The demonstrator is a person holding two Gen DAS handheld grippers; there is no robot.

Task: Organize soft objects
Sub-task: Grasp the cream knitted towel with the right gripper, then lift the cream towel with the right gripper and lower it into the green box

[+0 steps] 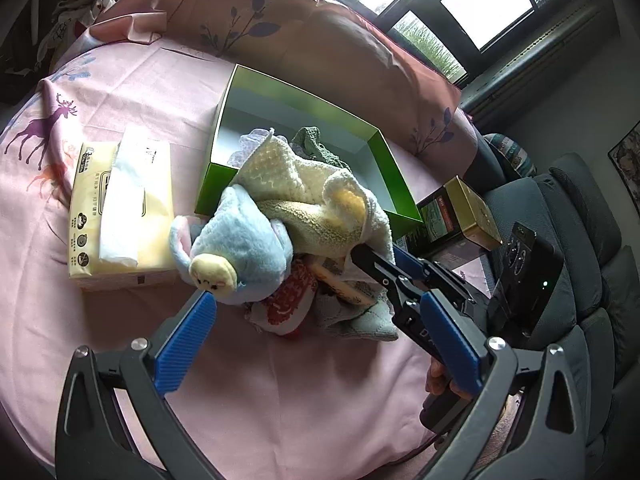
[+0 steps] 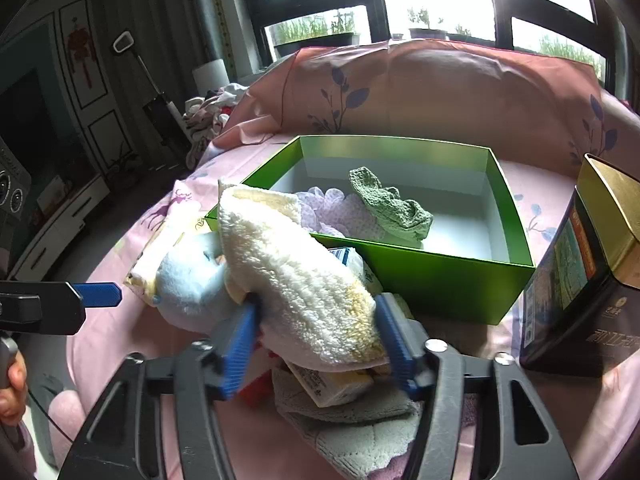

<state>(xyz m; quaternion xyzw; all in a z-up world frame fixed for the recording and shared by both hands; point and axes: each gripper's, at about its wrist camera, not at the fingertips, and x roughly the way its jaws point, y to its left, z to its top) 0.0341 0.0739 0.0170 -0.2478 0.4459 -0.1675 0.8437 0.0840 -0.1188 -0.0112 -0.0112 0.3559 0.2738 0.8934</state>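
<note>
A pile of soft things lies on the pink bed in front of an open green box (image 1: 224,176) (image 2: 432,276). My right gripper (image 2: 316,312) is shut on a cream fluffy towel (image 2: 304,280) (image 1: 308,188) on top of the pile; it shows in the left wrist view (image 1: 360,256). A light blue plush toy (image 1: 236,248) (image 2: 188,280) lies on the pile's left. My left gripper (image 1: 320,304) is open and empty, its fingers either side of the pile. A green knitted cloth (image 2: 388,208) and a lilac cloth (image 2: 336,212) lie in the box.
A yellow tissue pack (image 1: 116,208) lies left of the pile. A dark and gold tin (image 2: 580,280) (image 1: 456,216) stands right of the box. A grey quilted cloth (image 2: 352,424) and a red-patterned cloth (image 1: 288,300) are under the pile. A pink pillow (image 2: 440,88) lies behind.
</note>
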